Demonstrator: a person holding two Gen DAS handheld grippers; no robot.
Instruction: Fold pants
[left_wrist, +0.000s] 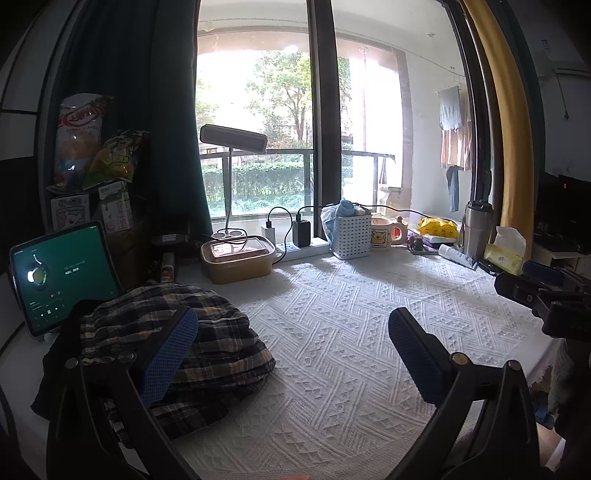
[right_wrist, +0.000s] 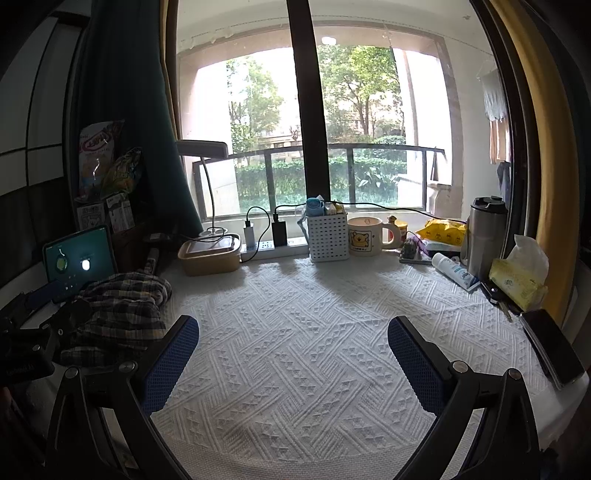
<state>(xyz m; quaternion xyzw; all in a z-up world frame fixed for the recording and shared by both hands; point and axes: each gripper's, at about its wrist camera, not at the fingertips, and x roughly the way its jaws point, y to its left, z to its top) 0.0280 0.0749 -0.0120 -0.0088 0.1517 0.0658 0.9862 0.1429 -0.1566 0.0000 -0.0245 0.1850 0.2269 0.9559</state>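
Observation:
Dark plaid pants (left_wrist: 207, 343) lie in a folded bundle at the left of the table on the white woven cloth (left_wrist: 351, 332). My left gripper (left_wrist: 291, 354) is open and empty above the table, its left finger (left_wrist: 170, 354) in front of the bundle. In the right wrist view the pants (right_wrist: 125, 306) sit at the far left. My right gripper (right_wrist: 291, 358) is open and empty over the bare cloth (right_wrist: 295, 314). The right gripper's body shows at the right edge of the left wrist view (left_wrist: 546, 295). The left gripper's body shows at the left edge of the right wrist view (right_wrist: 33, 347).
A lit tablet (left_wrist: 62, 273) stands behind the pants. Along the window: a lunch box (left_wrist: 236, 258), power strip (left_wrist: 295, 247), white basket (left_wrist: 351, 236), mug (left_wrist: 384, 232), steel flask (left_wrist: 476, 229), tissue pack (right_wrist: 517, 277). A phone (right_wrist: 550, 343) lies at the right edge.

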